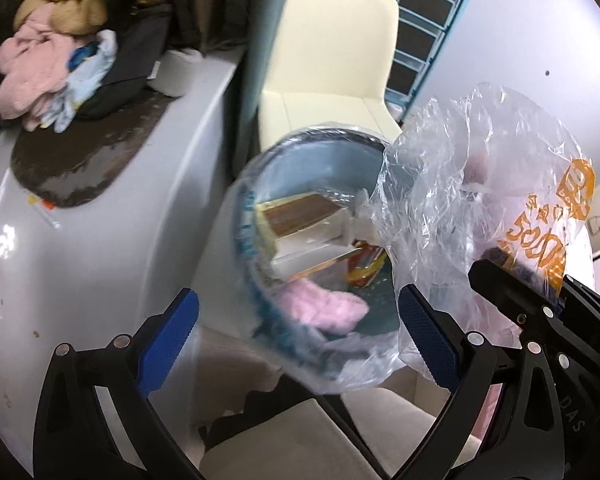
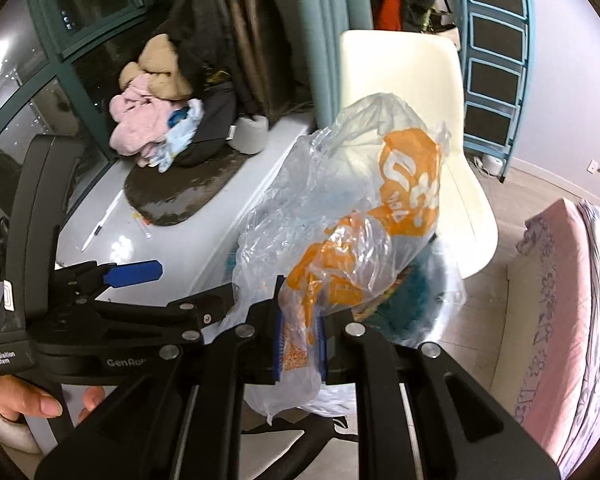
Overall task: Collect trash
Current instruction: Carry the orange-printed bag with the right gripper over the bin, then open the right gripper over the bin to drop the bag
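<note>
A clear plastic bag with orange print (image 2: 356,236) hangs in the air, pinched at one edge by my right gripper (image 2: 300,350), which is shut on it. In the left wrist view the bag (image 1: 480,208) drapes beside a round blue bin (image 1: 320,240) lined with clear plastic and holding cartons, wrappers and a pink cloth. My left gripper (image 1: 300,336) is open, with its blue pads (image 1: 168,340) on either side of the bin's near rim, touching nothing. The right gripper's black body (image 1: 540,312) shows at the right of that view.
A white counter (image 1: 100,248) on the left carries a dark oval mat (image 1: 84,152), a pile of clothes (image 1: 52,72) and a pen (image 2: 96,232). A cream chair (image 2: 412,128) stands behind the bag. A blue ladder (image 2: 496,60) and a pink mattress (image 2: 560,320) are at right.
</note>
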Available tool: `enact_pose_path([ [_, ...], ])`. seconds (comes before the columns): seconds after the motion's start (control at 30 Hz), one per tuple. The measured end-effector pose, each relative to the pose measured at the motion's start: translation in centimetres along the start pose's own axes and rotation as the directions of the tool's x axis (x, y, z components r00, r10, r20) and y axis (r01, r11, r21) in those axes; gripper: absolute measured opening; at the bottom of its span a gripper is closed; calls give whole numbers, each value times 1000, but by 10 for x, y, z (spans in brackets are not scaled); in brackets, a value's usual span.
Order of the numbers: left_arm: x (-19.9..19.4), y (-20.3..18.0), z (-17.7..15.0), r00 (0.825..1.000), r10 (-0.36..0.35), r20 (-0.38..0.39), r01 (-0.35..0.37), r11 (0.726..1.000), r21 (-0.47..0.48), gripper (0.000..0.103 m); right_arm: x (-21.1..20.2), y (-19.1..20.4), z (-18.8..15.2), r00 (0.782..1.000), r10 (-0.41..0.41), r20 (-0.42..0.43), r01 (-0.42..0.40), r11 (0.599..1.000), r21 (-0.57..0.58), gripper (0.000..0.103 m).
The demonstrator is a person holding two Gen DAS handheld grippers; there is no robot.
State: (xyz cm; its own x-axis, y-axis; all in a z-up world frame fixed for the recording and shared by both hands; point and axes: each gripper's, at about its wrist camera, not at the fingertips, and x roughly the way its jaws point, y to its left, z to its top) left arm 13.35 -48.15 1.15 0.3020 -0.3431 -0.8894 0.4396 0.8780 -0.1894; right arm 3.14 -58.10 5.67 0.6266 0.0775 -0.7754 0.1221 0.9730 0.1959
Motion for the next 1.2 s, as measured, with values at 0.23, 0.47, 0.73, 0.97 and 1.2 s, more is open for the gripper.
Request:
enact_pose_path([
  [0.23,33,-17,19,999,-4,-47,5,1000,6,97,20,-29,9,999,0,-39,1,1000,26,14],
  [0.47,48,-7,25,997,16,-77,-20,999,-50,97,47,-41,17,992,14,-121,-9,999,38,15],
  [0.73,44,13,32,997,37,-63,-44,993,-111,97,48,-44,25,996,-36,-86,40,998,47,69],
  [0.97,28,24,31,999,36,-32,-39,994,-101,97,33,-27,26,994,-110,-6,111,994,21,70],
  [1.2,9,39,23,1000,23,-10,-24,995,-95,97,9,-16,26,969,-233,88,226,971,81,70],
])
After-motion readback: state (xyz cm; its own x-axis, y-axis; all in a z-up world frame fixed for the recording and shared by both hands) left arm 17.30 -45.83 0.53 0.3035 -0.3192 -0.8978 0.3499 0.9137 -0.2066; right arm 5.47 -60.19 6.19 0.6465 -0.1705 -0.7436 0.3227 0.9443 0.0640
